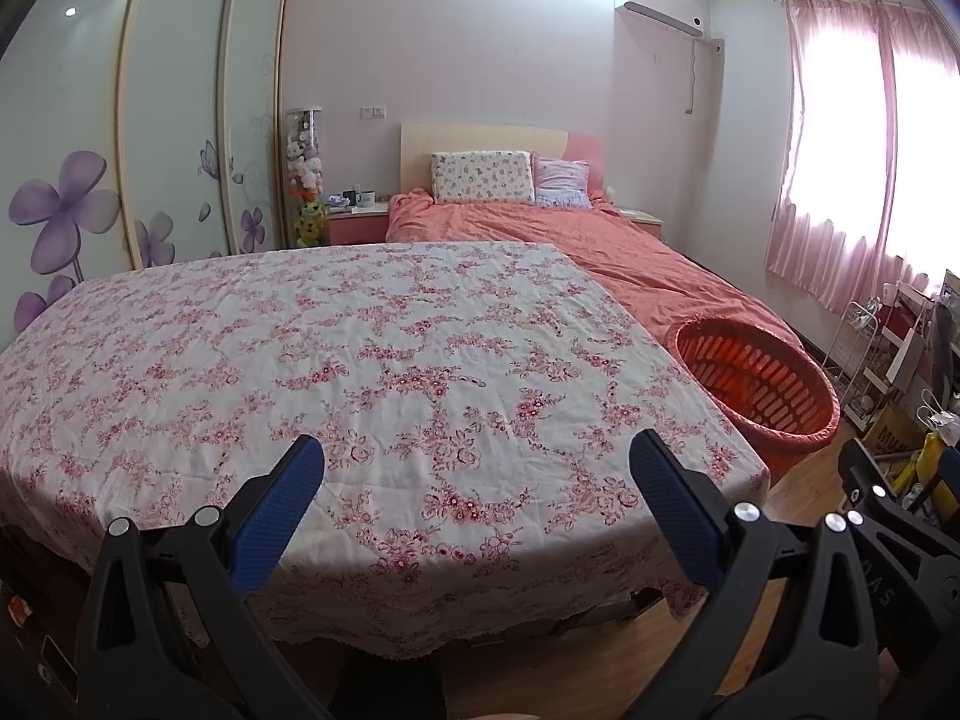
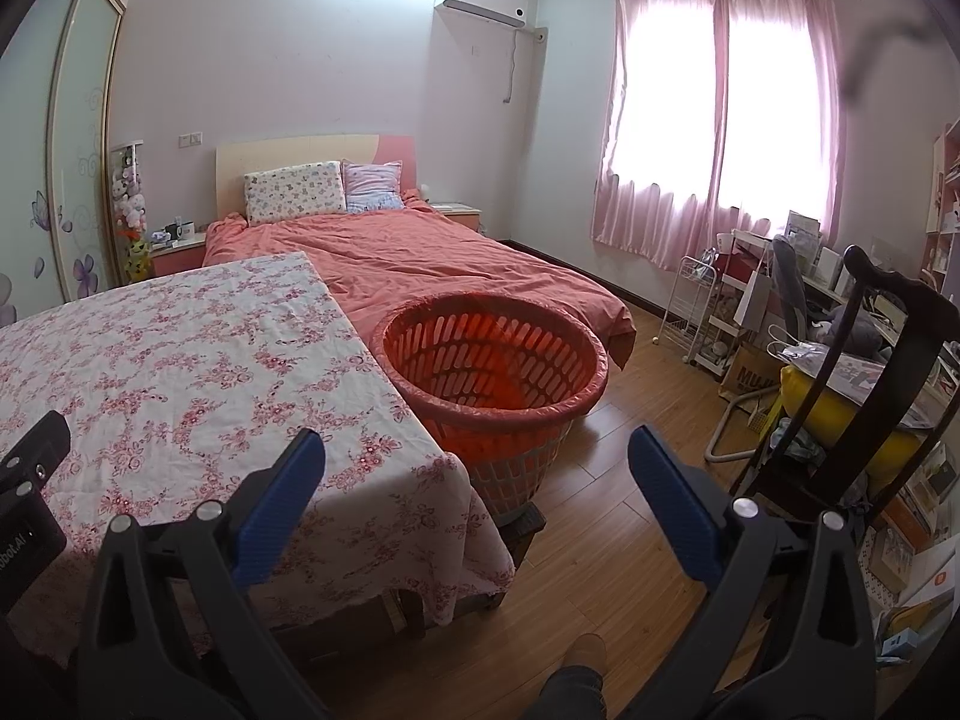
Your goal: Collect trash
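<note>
An orange slatted basket (image 2: 492, 360) lined with a thin plastic bag stands on a dark stool at the table's right side; its rim also shows in the left wrist view as the basket (image 1: 762, 384). A table under a pink floral cloth (image 1: 336, 372) fills the foreground, and I see no trash on it. My left gripper (image 1: 477, 456) hovers open over the cloth's near edge, nothing between its blue pads. My right gripper (image 2: 477, 456) is open too, held above the table corner and floor, short of the basket. The right gripper's body (image 1: 882, 498) shows at the far right.
A bed with an orange-pink cover (image 2: 420, 264) lies behind the table. A dark wooden chair (image 2: 864, 372) with a yellow item, a white wire cart (image 2: 696, 312) and cluttered shelves crowd the right side. Wood floor (image 2: 630, 420) lies between basket and chair. A person's foot (image 2: 582, 660) shows below.
</note>
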`<action>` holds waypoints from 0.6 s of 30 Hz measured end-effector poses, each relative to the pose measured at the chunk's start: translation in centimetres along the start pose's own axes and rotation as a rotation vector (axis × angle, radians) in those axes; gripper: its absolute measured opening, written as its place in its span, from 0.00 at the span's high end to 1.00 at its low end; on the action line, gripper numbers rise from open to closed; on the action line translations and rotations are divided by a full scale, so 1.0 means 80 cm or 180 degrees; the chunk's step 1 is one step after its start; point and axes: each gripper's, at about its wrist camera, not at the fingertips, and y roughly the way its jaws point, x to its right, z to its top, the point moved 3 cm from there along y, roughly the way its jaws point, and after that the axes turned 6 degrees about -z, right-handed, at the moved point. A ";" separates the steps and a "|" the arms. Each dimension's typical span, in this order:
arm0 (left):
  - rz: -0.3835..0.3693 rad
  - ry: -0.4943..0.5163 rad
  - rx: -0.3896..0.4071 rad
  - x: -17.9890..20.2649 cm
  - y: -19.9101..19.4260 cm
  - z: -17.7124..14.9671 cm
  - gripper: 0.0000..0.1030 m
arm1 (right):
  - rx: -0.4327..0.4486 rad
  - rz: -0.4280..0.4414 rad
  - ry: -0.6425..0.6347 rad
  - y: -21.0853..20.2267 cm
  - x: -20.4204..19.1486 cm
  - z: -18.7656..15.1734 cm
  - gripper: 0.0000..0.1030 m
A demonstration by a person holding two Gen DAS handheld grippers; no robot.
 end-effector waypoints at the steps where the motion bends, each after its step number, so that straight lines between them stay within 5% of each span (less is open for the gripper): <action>1: 0.0001 0.0000 -0.0004 0.000 0.000 0.000 0.03 | -0.0001 0.0001 0.0002 0.000 0.000 0.000 0.04; 18: -0.0006 -0.0011 -0.0052 -0.002 0.005 -0.002 0.03 | -0.0002 0.0000 0.0002 0.000 0.000 0.001 0.04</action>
